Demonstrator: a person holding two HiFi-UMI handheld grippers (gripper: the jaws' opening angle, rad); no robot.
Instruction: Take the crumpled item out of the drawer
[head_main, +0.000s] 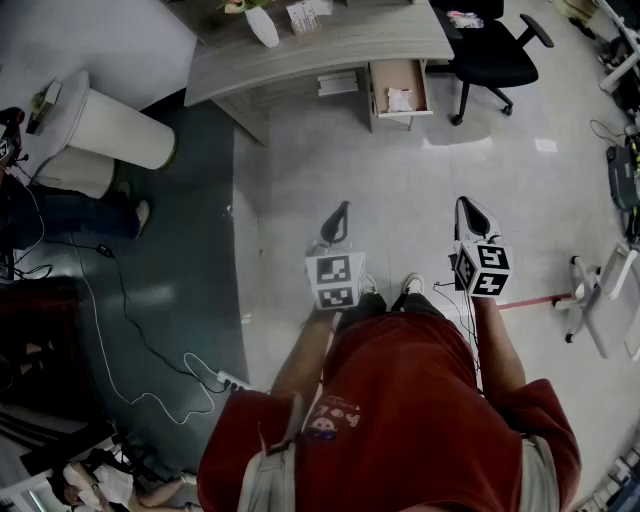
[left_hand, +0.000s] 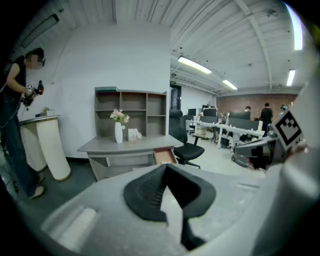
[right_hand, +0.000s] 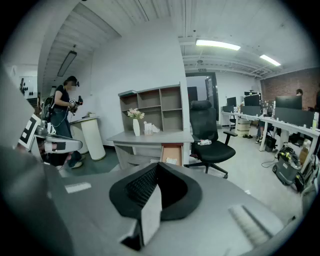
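Note:
The wooden drawer stands pulled open under the grey desk, far ahead of me. A white crumpled item lies inside it, also visible in the right gripper view as the crumpled item in the drawer. In the left gripper view only the drawer's front shows. My left gripper and right gripper hang side by side over the floor, well short of the desk. Both are shut with nothing between their jaws, as the left gripper and right gripper show close up.
A black office chair stands right of the drawer. A white vase with flowers sits on the desk. A white cylindrical stand and a person are at the left. A cable with a power strip lies on the floor.

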